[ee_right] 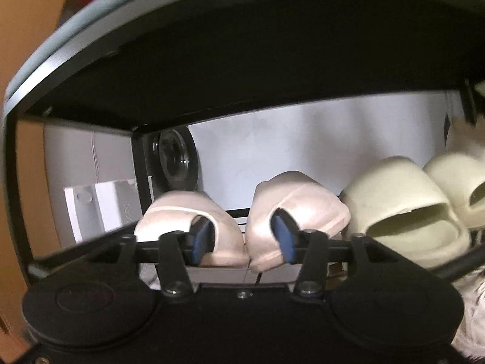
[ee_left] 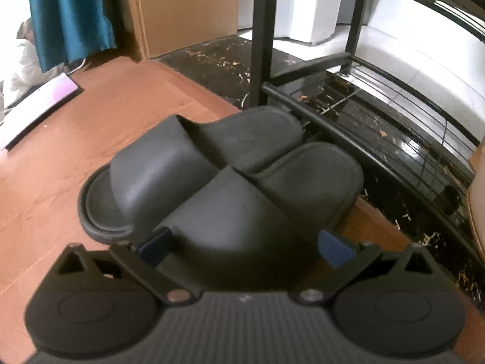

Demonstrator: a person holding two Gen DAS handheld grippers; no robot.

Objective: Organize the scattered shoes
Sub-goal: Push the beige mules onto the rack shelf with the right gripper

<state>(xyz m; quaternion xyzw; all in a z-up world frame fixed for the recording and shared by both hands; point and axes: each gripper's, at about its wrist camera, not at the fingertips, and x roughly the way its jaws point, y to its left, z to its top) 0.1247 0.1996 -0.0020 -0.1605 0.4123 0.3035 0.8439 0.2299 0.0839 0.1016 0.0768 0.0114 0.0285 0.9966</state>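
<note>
In the left wrist view two dark grey slide slippers lie side by side on the brown floor, the left slipper (ee_left: 157, 163) and the right slipper (ee_left: 272, 200). My left gripper (ee_left: 245, 247) is open, its blue pads either side of the right slipper's toe strap. The black wire shoe rack (ee_left: 379, 139) stands just beyond. In the right wrist view my right gripper (ee_right: 241, 238) reaches into a rack shelf with one pad inside each of two pale pink slippers (ee_right: 194, 227) (ee_right: 303, 206), pressing their inner walls together. A pair of cream slippers (ee_right: 403, 209) sits to their right.
A teal curtain (ee_left: 69, 15), a cardboard panel (ee_left: 182, 9) and a flat screen (ee_left: 39, 106) on the floor lie to the left. The rack's upright post (ee_left: 262, 36) stands behind the grey slippers. A black shelf board (ee_right: 230, 69) hangs low over the right gripper.
</note>
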